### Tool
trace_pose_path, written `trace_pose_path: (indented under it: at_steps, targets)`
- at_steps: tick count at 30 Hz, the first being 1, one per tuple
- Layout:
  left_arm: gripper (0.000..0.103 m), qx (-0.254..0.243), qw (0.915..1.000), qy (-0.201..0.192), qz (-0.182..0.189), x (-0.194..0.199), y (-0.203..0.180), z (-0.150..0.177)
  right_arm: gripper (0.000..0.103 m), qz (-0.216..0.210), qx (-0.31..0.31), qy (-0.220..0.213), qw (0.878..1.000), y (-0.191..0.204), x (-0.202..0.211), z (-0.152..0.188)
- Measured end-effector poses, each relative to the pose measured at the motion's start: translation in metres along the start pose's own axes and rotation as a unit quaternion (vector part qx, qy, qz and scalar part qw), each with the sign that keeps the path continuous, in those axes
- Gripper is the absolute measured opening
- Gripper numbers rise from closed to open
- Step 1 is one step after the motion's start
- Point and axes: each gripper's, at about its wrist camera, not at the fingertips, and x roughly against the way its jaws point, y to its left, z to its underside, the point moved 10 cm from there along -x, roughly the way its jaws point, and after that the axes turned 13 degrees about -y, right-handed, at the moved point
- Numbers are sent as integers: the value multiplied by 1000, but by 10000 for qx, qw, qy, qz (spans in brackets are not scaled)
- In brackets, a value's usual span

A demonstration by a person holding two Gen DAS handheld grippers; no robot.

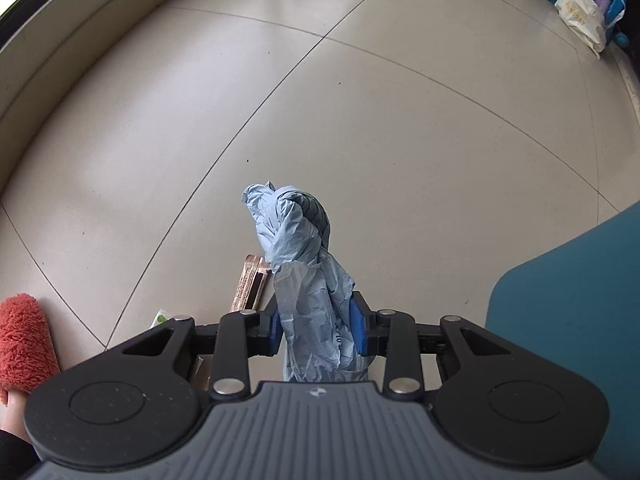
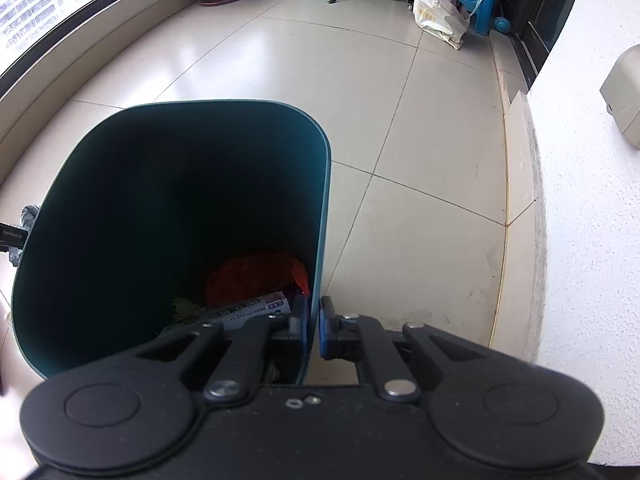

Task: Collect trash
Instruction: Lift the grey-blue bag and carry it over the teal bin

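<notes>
Glossy beige tile covers the floor (image 2: 420,128), crossed by thin dark grout lines and catching soft window glare in both views. On it, seen fully only from the right wrist, the teal bin (image 2: 176,216) is a smooth plastic tub with a rounded-rectangle mouth and a dark interior; the left wrist view catches just a curved slice of its outer wall (image 1: 568,312) at the right edge. The right gripper (image 2: 314,330) is clamped on the bin's near right wall, one blue pad inside and one outside the rim. Inside, low in the bin, lie crumpled red-orange trash (image 2: 256,276), a white printed wrapper (image 2: 248,308) and a scrap of pale green. The left gripper (image 1: 318,330) is closed on a crumpled pale-blue glove (image 1: 308,264), thin, wrinkled and twisted into a knot at the top, held above the floor just left of the bin; the right view shows only a grey-blue sliver of it (image 2: 29,216) past the bin's left wall. Only the left view shows the fuzzy red slipper (image 1: 24,344) at the lower left, and on the floor behind the glove a narrow brown foil sachet (image 1: 250,284) and a small green-and-white scrap (image 1: 160,317).
</notes>
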Motion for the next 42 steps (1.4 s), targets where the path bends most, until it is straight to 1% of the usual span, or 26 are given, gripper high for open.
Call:
trace_pose_path:
  at_steps: [6, 11, 12, 17, 20, 22, 25, 28, 31, 36, 42]
  targets:
    - [32, -358, 9982, -389, 273, 65, -39, -20, 5, -53, -179, -37, 9998, -6, 3, -3]
    - [32, -686, 9938, -673, 557, 112, -70, -28, 4, -41, -205, -68, 9998, -8, 3, -3]
    - [32, -754, 9926, -729, 616, 125, -78, -33, 4, -44, -217, -73, 9997, -9, 3, -3]
    - [32, -968, 9858, -947, 996, 153, -100, -30, 5, -107, -341, -84, 9993, -12, 4, -3]
    - [32, -1050, 9821, -945, 1246, 165, -121, -25, 5, -113, -327, -90, 9994, -14, 5, -5]
    - [32, -1194, 9794, -955, 1319, 171, -136, -21, 5, -112, -316, -92, 9994, -15, 5, -5]
    - [32, -1404, 9746, -954, 1460, 170, -164, -19, 5, -130, -334, -93, 9993, -15, 5, -4]
    - [32, -1663, 9692, -905, 1577, 169, -192, -10, 5, -148, -340, -95, 9993, -15, 5, -3]
    - [32, -1893, 9649, -765, 1654, 156, -222, -2, 5, -162, -341, -100, 9992, -15, 5, -4]
    - [32, -2113, 9627, -374, 1649, 130, -244, 19, 5, -193, -355, -107, 9991, -16, 6, -4]
    - [32, -2186, 9649, 60, 1453, 93, -256, 41, 5, -230, -371, -105, 9990, -17, 7, -4]
